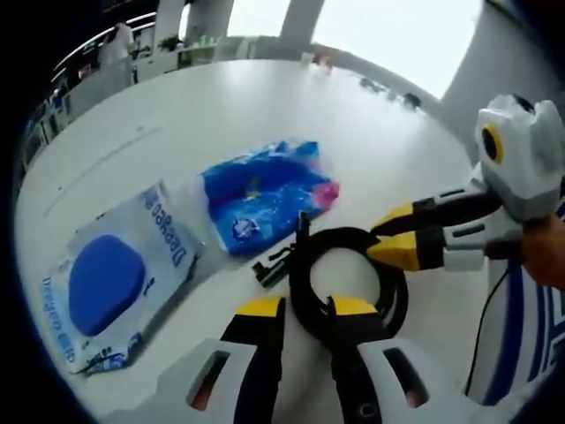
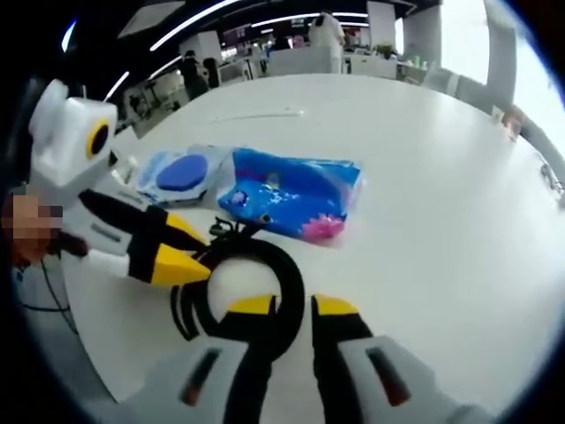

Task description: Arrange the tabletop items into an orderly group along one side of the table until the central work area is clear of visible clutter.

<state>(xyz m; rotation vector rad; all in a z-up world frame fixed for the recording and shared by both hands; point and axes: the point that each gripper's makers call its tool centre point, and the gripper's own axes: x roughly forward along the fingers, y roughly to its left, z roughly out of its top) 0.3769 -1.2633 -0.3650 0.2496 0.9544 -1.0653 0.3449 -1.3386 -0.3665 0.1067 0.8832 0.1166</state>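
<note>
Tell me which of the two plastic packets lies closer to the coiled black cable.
The bright blue packet with a pink corner; it almost touches the cable. The clear packet holding a blue pad lies beyond it.

Words on the packs

The clear flat pack with the blue pad inside [image 1: 119, 278] has blue letters running along its right edge, and they seem to spell "Deeyeo". More blue print runs down its left edge, but it is too small and bent to read. The crinkly blue bag [image 1: 263, 194] next to it has a small round white badge near its front, and its letters are too blurry to read.
</note>
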